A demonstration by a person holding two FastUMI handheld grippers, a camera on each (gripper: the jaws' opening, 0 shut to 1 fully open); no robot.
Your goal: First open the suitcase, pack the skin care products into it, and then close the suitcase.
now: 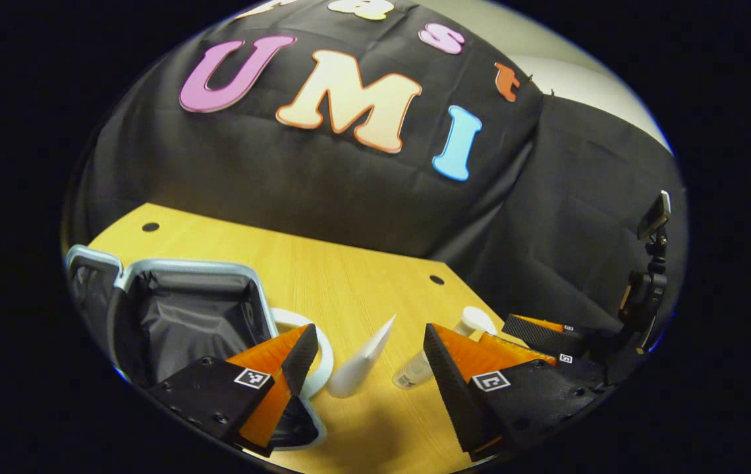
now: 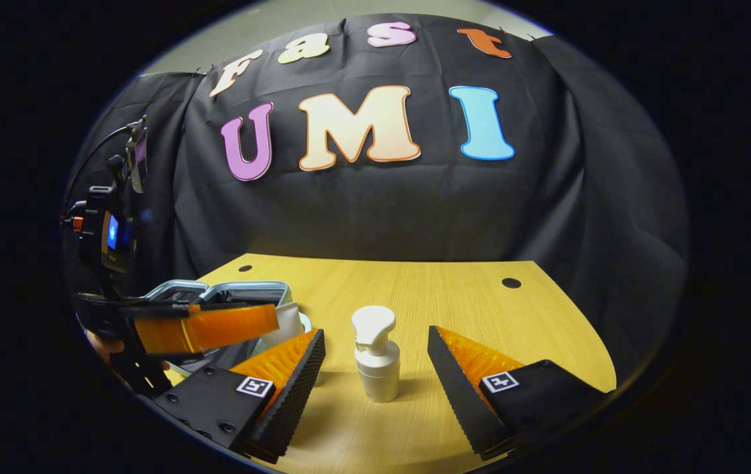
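Between your right gripper's (image 2: pixel 375 372) spread fingers stands the white plastic pump bottle (image 2: pixel 375 363) on the wooden table (image 2: pixel 454 296). Left of your left gripper's (image 1: pixel 370 361) fingers lies the open grey suitcase (image 1: pixel 191 309); between them, the white squeeze tube (image 1: pixel 361 361).

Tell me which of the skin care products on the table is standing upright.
The white pump bottle, upright between the open right gripper fingers. The white tube lies flat on the table.

The table (image 2: pixel 454 309) looks like pale wood with a fine grain and a matt finish. The suitcase (image 1: pixel 191 316) has a smooth, silvery metal-like rim and a dark cloth lining. The pump bottle (image 2: pixel 375 362) and tube (image 1: pixel 362 362) look like smooth white plastic.
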